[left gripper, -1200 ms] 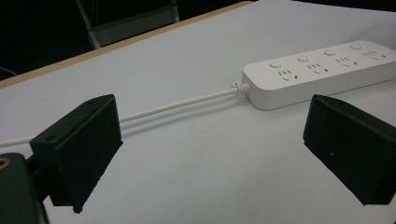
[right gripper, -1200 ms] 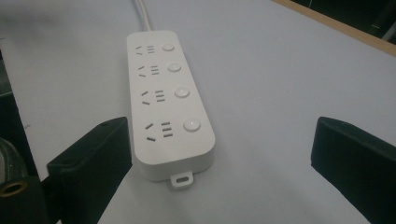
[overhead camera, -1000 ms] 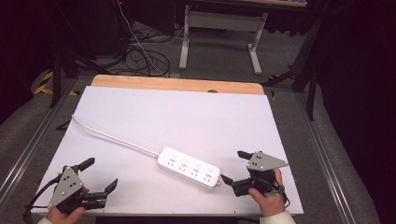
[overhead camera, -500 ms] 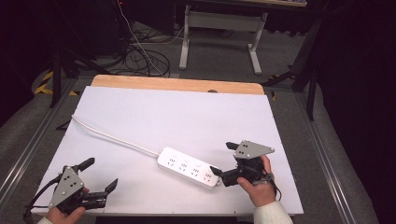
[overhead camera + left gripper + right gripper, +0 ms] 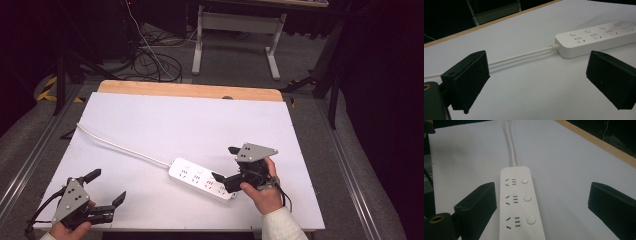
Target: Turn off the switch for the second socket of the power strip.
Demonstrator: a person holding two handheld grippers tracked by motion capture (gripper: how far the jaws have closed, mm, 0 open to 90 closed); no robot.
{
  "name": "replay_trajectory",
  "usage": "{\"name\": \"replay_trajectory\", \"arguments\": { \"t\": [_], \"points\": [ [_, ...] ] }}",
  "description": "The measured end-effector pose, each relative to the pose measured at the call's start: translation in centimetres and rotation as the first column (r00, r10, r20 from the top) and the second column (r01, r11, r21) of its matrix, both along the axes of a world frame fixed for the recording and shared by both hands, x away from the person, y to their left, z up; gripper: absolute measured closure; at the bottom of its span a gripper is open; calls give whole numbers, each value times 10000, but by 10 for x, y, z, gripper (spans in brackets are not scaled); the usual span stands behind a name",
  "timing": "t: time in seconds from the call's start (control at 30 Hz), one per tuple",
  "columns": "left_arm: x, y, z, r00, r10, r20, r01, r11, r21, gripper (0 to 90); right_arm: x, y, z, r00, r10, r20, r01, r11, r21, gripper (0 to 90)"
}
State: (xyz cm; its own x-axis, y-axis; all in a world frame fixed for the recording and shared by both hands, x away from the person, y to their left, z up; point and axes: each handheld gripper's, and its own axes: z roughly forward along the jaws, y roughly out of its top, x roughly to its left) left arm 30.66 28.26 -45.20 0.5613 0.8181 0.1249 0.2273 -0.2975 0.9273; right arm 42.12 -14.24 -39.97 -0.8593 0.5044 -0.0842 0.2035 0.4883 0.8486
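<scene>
**White power strip approached, not yet gripped**

White plastic marks the thing in hand: a power strip (image 5: 201, 178) lying flat on the table (image 5: 190, 120) toward its near right part, its cord (image 5: 120, 148) running off to the far left edge. The step judged to be under way is the approach for a grasp. The right gripper (image 5: 223, 166) is held at the strip's near end with its jaws spread wide; in the right gripper view the strip (image 5: 520, 205) is seen between them, the left jaw just beside its edge, though contact cannot be made out. Nothing is clamped. A closing of the jaws across the strip's width would be called for next, squarely, so that the body is not twisted. The left gripper (image 5: 106, 189) is kept well apart at the near left corner, jaws wide open and empty.
</scene>
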Motion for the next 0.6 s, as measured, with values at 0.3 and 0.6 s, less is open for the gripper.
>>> {"name": "replay_trajectory", "arguments": {
  "t": [0.3, 0.6],
  "points": [
    [0, 0, 0, 10000, 9, -1, -9, 10000, -23, 53, 8, 19, 2, 9996, 287, -70, -287, 9996, 81, 98],
    [0, 0, 0, 10000, 13, 14, -13, 10000, -12, 52, 15, 38, 0, 9992, 385, -124, -386, 9992, -82, 125]
  ]
}}
